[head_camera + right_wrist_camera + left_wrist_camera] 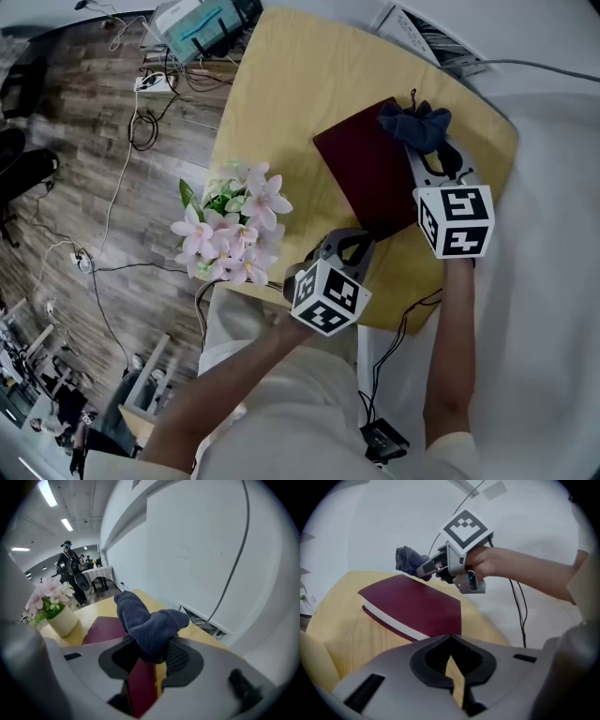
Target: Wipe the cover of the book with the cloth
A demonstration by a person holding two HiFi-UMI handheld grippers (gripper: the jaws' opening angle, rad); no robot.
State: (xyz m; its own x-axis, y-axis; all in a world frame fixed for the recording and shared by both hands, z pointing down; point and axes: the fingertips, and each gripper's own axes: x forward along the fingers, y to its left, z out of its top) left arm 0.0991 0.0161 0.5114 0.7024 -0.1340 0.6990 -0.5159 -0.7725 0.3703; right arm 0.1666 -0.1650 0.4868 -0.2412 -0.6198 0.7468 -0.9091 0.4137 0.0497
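Pale yellow wood forms the bench (281, 112), the largest item, which carries a closed maroon hardcover book (370, 173) lying flat with its cover up, set towards the bench's right side. A potted bunch of pink and white flowers (234, 225) stands at the bench's left edge, well apart from the book. The dark blue cloth (417, 127) is bunched at the far right corner of the cover; the left gripper view places it at or just over that corner, and contact with the cover cannot be confirmed. Assessment of progress: the cloth is in hand and brought to the book, but the cover shows no mark that separates wiped from unwiped, and almost all of its surface lies clear of the cloth, so the wiping is judged to remain largely to do. The right tool (427, 152) has its jaws closed part-way onto the cloth, which fills the gap between them and bulges out forward. The left tool (345, 246) sits just beside the book's near corner with its jaws brought fully together and nothing between them; it is not seen touching the book.
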